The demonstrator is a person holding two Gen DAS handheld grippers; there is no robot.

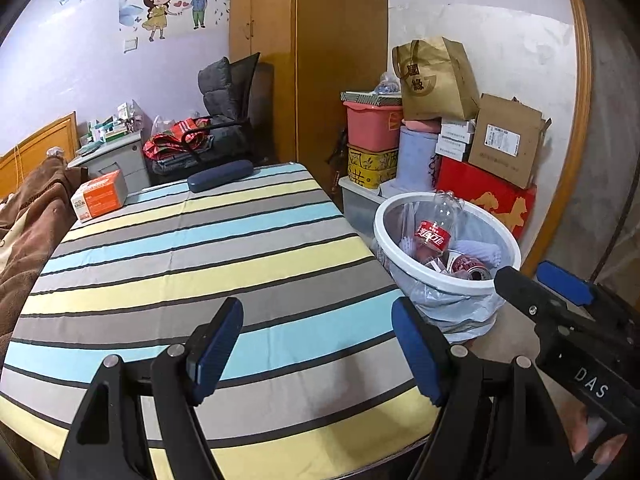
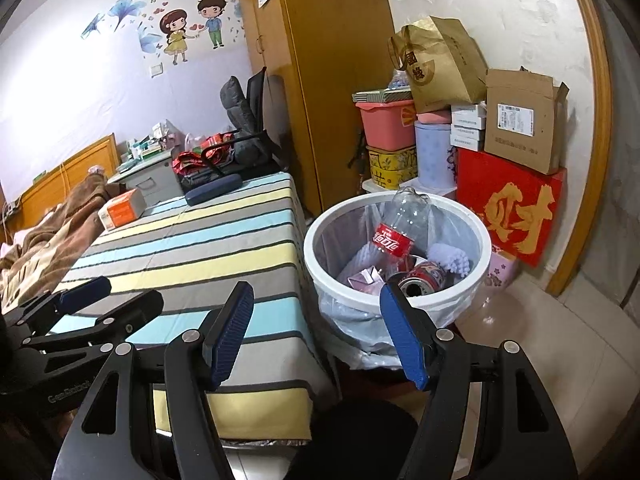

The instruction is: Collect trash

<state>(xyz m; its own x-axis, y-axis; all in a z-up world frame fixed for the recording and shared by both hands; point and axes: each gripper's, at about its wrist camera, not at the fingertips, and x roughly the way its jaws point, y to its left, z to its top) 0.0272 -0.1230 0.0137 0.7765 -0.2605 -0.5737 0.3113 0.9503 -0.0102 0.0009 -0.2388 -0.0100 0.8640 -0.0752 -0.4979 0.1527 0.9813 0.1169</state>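
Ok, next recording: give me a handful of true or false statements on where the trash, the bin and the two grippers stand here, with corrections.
1. The left gripper holds a can. False: it is open and empty, over the striped tablecloth.
2. A clear cola bottle stands in the white trash bin. True.
3. A crushed red can lies in the bin. True.
4. The bin stands on the table. False: it stands on the floor beside the table.
5. The right gripper is shut on the bottle. False: it is open and holds nothing.
6. An orange box and a dark blue case lie at the table's far end. True.
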